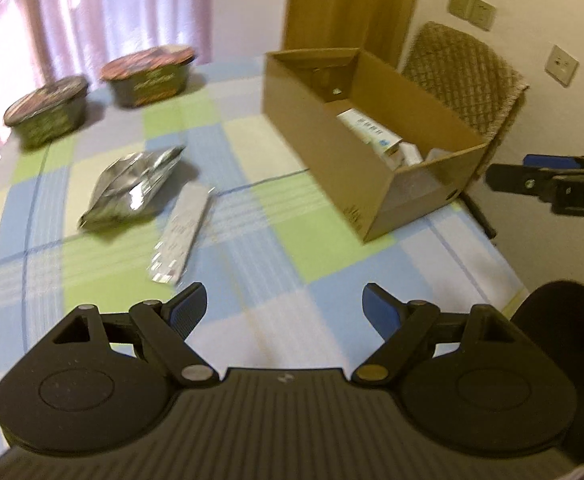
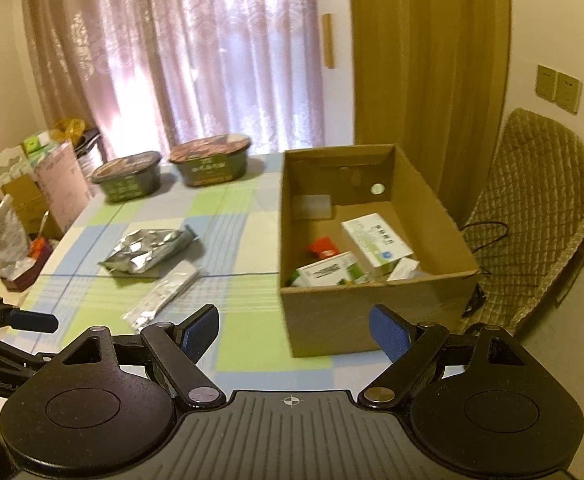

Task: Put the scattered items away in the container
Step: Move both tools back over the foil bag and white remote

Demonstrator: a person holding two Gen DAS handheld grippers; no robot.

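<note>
Checked tablecloth, cardboard box holding medicine cartons

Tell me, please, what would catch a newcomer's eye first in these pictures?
Probably the open cardboard box on the right of the checked tablecloth, already holding small cartons. Next, the crinkled silver foil packet mid-table with a flat sachet beside it, and two lidded bowls near the curtain.

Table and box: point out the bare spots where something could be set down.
Bare tablecloth lies between the foil pouch and the cardboard box, and before both open grippers. Inside the box, the far half is bare; cartons crowd the near end. The blister strip lies beside the pouch.
</note>
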